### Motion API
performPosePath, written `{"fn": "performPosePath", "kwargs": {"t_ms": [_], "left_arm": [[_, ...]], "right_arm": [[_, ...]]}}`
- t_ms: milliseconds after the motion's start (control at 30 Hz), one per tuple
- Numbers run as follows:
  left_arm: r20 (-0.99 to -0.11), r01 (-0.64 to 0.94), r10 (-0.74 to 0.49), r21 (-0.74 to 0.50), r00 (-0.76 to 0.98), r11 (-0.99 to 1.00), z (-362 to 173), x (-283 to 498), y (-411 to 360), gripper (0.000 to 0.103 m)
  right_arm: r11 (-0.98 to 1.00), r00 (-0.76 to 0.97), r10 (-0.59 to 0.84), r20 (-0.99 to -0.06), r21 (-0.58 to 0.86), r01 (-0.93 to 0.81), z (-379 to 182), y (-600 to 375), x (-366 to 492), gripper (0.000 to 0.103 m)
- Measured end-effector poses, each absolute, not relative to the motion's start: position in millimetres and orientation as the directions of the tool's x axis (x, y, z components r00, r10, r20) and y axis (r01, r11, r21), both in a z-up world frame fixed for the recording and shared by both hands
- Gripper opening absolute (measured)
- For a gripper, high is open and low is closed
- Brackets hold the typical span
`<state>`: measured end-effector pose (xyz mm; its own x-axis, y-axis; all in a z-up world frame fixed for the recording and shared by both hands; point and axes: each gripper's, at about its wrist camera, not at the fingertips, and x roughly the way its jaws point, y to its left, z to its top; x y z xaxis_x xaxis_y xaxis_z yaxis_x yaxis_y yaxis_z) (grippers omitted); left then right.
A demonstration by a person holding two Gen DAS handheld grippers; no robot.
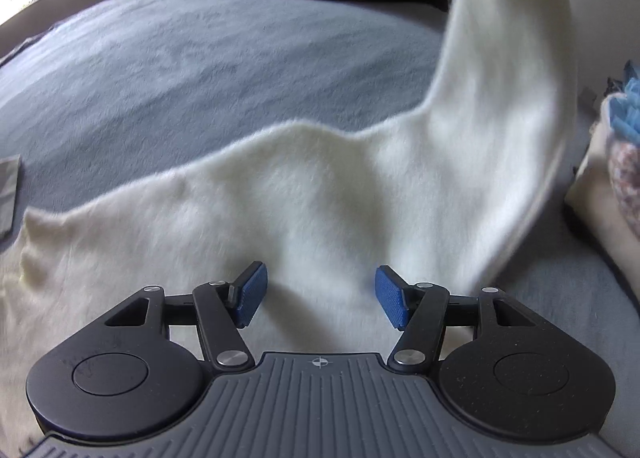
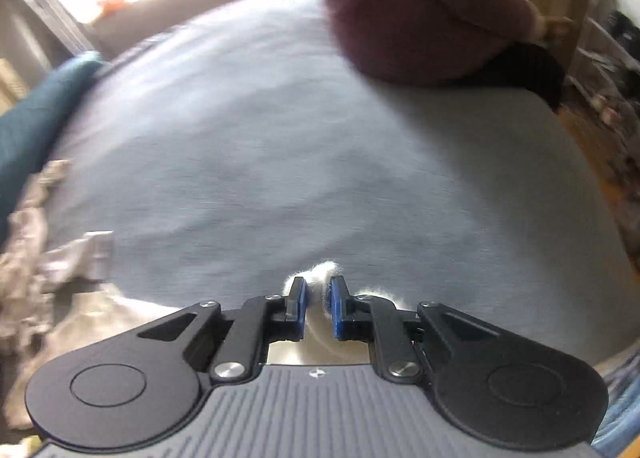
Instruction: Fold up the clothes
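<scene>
The right gripper [image 2: 317,304] is clamped on a tuft of the white fleece garment [image 1: 304,209], lifting one long part of it (a sleeve, probably) high off the grey bedspread [image 1: 192,69] so it can swing over the rest, which lies spread flat. The left gripper [image 1: 318,296] hovers above that flat part, fingers apart and empty. The fleece looks thick, soft and limp.
</scene>
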<state>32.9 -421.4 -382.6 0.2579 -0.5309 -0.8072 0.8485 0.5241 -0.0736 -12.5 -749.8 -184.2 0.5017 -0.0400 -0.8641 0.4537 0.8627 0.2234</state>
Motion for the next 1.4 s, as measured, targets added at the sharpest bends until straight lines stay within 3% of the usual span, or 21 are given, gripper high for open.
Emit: {"fn": "performPosePath", "kwargs": {"t_ms": [467, 733, 900, 1033, 1267, 1400], "left_arm": [[-0.794, 0.723, -0.580, -0.291, 0.182, 0.626, -372, 64, -348, 0.059], [-0.779, 0.699, -0.586, -0.291, 0.224, 0.654, -350, 70, -292, 0.058], [-0.771, 0.687, -0.591, -0.297, 0.236, 0.663, -333, 67, -256, 0.058], [-0.779, 0.681, -0.592, -0.319, 0.208, 0.659, -326, 58, -234, 0.059], [-0.802, 0.681, -0.588, -0.375, 0.103, 0.629, -333, 30, -213, 0.059], [-0.822, 0.682, -0.570, -0.417, -0.001, 0.600, -349, 11, -214, 0.059]], "right_arm": [[0.883, 0.611, 0.126, -0.781, 0.370, 0.290, -117, -586, -5, 0.014], [0.864, 0.594, 0.267, -0.759, 0.462, 0.202, -125, -506, -31, 0.014], [0.863, 0.503, 0.348, -0.791, 0.480, 0.159, -156, -457, -50, 0.014], [0.913, 0.383, 0.348, -0.856, 0.402, 0.070, -205, -404, -72, 0.014], [0.968, 0.225, 0.249, -0.942, 0.233, -0.096, -297, -327, -108, 0.015], [0.983, 0.202, 0.182, -0.962, 0.170, -0.074, -339, -306, -120, 0.020]]}}
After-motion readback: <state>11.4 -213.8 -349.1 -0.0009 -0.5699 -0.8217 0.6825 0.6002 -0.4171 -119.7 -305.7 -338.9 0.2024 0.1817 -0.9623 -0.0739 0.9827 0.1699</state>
